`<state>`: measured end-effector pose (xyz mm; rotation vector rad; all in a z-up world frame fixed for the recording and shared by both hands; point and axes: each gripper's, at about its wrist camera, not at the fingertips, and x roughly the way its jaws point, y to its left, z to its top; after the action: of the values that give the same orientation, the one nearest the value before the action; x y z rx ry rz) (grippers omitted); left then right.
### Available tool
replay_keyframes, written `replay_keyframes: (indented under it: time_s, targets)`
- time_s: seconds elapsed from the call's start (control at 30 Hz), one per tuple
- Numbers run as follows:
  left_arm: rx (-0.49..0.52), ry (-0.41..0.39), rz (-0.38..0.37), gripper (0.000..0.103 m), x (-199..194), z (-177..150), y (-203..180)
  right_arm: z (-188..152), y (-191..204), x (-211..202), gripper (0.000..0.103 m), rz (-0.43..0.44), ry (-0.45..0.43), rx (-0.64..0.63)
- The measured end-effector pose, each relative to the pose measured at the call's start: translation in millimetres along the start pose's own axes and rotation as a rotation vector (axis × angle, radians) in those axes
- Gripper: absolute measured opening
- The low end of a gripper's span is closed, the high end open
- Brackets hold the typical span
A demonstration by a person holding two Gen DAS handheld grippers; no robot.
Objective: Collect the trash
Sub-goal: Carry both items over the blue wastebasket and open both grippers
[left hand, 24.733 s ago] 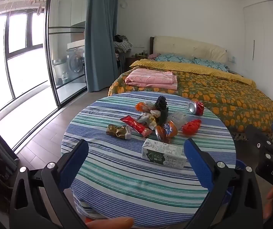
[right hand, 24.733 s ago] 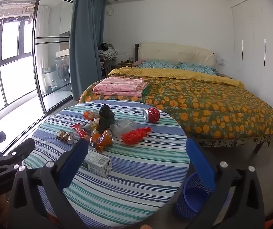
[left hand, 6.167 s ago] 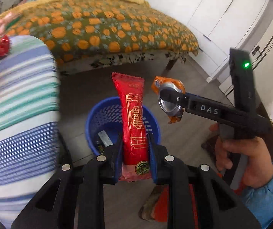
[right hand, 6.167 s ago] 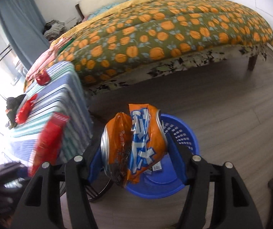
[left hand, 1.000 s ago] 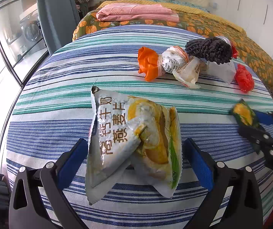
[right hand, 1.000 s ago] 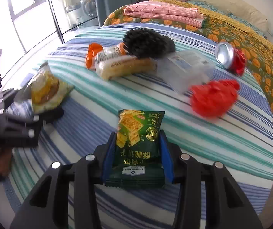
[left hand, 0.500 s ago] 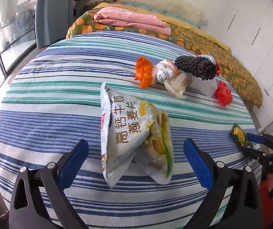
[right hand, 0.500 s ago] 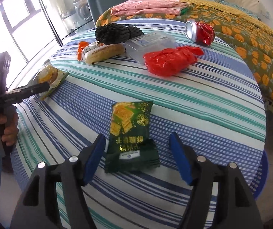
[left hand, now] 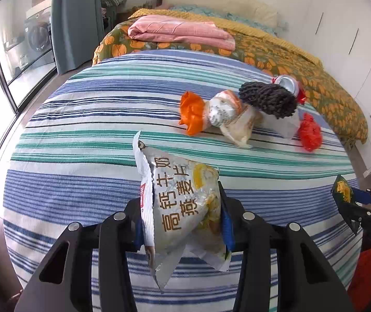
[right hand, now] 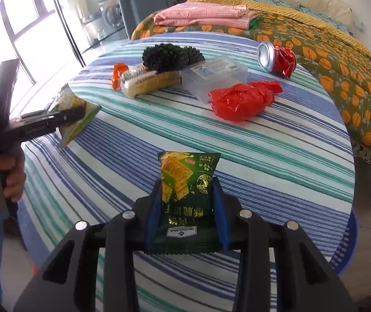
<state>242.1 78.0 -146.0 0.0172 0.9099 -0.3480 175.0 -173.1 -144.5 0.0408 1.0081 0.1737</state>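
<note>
My left gripper (left hand: 183, 218) is shut on a crumpled silver and yellow snack bag (left hand: 183, 208) and holds it above the striped round table (left hand: 81, 135). My right gripper (right hand: 186, 215) is shut on a green cracker packet (right hand: 185, 182) over the table's near side. Left on the table are an orange wrapper (left hand: 192, 115), a bread wrapper (right hand: 149, 82), a black knobbly lump (right hand: 171, 56), a clear plastic box (right hand: 214, 74), a red plastic bag (right hand: 241, 100) and a crushed red can (right hand: 276, 58). The blue trash basket (right hand: 345, 249) shows at the table's right edge.
A bed with an orange-patterned cover (right hand: 341, 59) and folded pink bedding (left hand: 180, 32) stands behind the table. A blue curtain (left hand: 73, 20) and glass doors (left hand: 16, 41) are at the left. White wardrobes (left hand: 362, 39) line the right wall.
Both grippers have closed from open: the left onto the silver snack bag, the right onto the green cracker packet. Both packets are now lifted off the table.
</note>
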Motion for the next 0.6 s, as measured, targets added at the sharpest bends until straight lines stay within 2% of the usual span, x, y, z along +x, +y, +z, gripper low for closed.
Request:
replay_keyframes:
  time_s: [0.27,0.47,0.6]
  targets:
    - [0.021,-0.065,-0.075,0.040,-37,-15,-42,-7,-13,-27,0.036,0.097,-0.046,0.056]
    - [0.073,-0.032,-0.146,0.040,-39,-20,-102,-23,-47,-46,0.036,0.135,-0.071,0.124]
    - [0.130,-0.007,-0.210,0.040,-36,-21,-157,-36,-87,-68,0.036,0.107,-0.102,0.166]
